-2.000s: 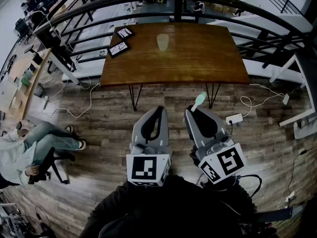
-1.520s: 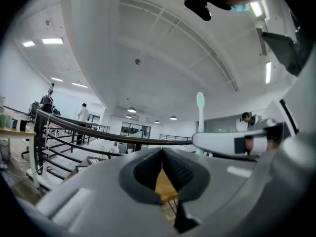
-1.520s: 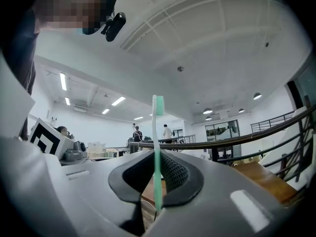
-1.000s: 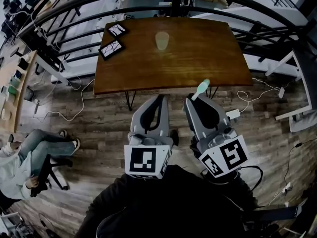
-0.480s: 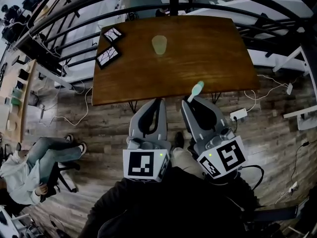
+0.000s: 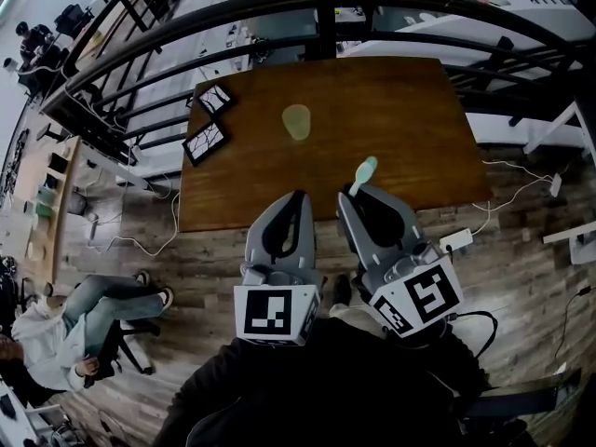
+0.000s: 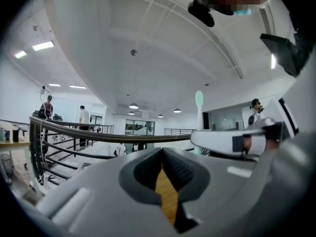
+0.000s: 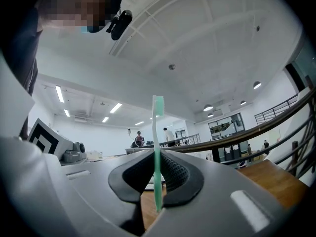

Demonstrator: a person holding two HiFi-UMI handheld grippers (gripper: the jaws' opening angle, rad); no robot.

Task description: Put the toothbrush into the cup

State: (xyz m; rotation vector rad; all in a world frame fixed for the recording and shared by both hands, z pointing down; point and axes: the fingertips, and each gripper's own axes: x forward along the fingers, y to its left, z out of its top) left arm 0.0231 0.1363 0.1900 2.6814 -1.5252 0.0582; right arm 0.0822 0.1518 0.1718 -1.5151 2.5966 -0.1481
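Observation:
A pale green cup (image 6: 296,122) stands upright near the middle of the brown wooden table (image 6: 400,119). My right gripper (image 6: 353,196) is shut on a mint green toothbrush (image 6: 364,171), whose head sticks up over the table's near edge. In the right gripper view the toothbrush (image 8: 157,147) stands upright, pinched between the dark pads of the right gripper (image 8: 157,154). My left gripper (image 6: 297,196) is beside it on the left, shut with nothing in it; its tips meet in the left gripper view (image 7: 162,151). The toothbrush (image 7: 199,105) also shows there. The cup is well ahead of both grippers.
Two dark flat panels (image 6: 206,142) (image 6: 214,99) lie on the table's left side. A black railing (image 6: 279,7) curves behind the table. A person sits on a chair (image 6: 74,329) at the lower left. A white power strip (image 6: 455,240) and cables lie on the plank floor.
Both grippers have moved forward together toward the table. Their tips, earlier over the floor, now reach the table's near edge, and the toothbrush head is over the tabletop.

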